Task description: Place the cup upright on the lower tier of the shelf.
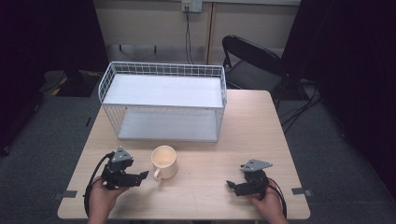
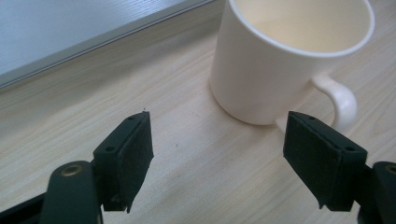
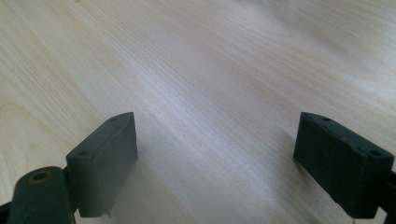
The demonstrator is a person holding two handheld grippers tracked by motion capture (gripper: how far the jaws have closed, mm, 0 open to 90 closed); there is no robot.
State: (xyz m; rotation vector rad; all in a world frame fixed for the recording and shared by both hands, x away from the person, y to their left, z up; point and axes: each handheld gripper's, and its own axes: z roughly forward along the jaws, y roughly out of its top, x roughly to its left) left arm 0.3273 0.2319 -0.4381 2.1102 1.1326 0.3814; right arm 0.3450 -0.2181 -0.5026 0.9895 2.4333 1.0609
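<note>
Left hand-held gripper (image 1: 140,176) in left hand (image 1: 103,195), low over near-left, jaws wide apart, nothing between, pointing right. Right hand-held gripper (image 1: 232,185) in right hand (image 1: 267,201), near-right, jaws spread, empty, pointing left, seemingly tilted down.

A light wooden table (image 1: 261,126) carries a white two-tier wire shelf rack (image 1: 163,100) at its far middle. A cream ceramic mug (image 1: 164,161) stands upright on the tabletop before the rack, near its front edge but apart from it, handle turned toward the near edge. The left gripper (image 1: 140,176) sits just left of the mug, apart from it. The right gripper (image 1: 232,185) lies well right of the mug, over bare tabletop. A black folding chair (image 1: 250,58) stands behind the table's far right corner.
</note>
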